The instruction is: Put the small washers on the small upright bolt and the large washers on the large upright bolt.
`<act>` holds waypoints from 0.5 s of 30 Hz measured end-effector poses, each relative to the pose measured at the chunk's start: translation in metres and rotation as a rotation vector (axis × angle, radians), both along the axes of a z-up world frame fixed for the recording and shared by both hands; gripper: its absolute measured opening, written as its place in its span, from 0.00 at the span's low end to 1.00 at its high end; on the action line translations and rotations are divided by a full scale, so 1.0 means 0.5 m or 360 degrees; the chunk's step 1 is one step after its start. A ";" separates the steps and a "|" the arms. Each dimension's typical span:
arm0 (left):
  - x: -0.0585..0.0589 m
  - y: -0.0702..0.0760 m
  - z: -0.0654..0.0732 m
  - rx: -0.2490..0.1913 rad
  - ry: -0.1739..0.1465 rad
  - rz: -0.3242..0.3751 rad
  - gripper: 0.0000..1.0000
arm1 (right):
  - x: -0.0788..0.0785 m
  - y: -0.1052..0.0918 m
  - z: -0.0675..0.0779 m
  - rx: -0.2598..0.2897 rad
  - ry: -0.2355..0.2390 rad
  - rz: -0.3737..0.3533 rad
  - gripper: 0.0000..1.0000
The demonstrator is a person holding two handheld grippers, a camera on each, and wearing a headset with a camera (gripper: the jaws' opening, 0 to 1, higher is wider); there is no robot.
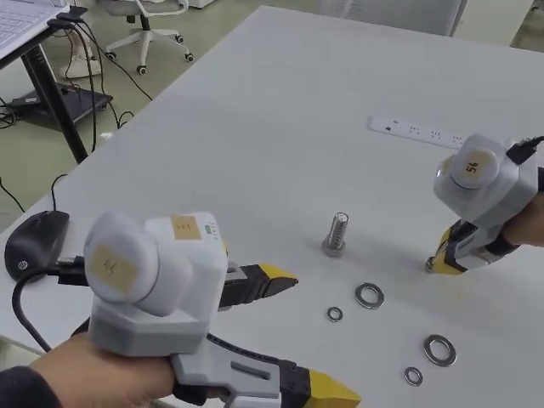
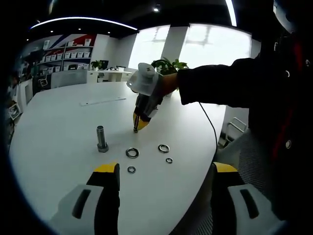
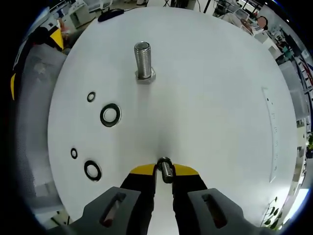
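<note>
White table (image 1: 280, 110). Bolts, count 2. The large bolt (image 1: 337, 234) stands upright on its head near the middle of the table, with its thread bare. The small bolt (image 3: 164, 165) is clamped between the jaws of the right gripper (image 3: 165, 175), pointing down at the table. I cannot tell whether it touches the surface.

Washers, count 4, all lying flat on the table and apart from both bolts:
- large washers (image 1: 369, 295), count 2, the second large washer (image 1: 439, 349) nearer the person
- small washers (image 1: 335, 314), count 2, the second small washer (image 1: 413, 376) just beside the nearer large one

The left gripper (image 1: 306, 333) is low on the near side, jaws spread wide, holding nothing.

One power strip (image 1: 416, 132) lies on the far side and one mouse (image 1: 34, 242) at the left edge.
</note>
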State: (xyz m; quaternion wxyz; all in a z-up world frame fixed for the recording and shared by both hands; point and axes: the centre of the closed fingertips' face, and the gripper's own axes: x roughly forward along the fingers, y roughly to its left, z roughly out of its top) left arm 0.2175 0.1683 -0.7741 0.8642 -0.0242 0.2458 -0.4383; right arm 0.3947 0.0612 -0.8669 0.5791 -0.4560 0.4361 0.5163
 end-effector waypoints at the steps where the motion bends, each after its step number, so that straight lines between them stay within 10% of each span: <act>1: 0.000 0.000 0.000 -0.0001 0.0000 0.0000 0.76 | -0.001 0.000 -0.001 0.0001 0.0003 -0.0001 0.13; 15: 0.001 0.001 -0.003 0.0003 0.0006 -0.0007 0.76 | -0.002 -0.003 -0.007 -0.0008 0.0017 -0.0009 0.15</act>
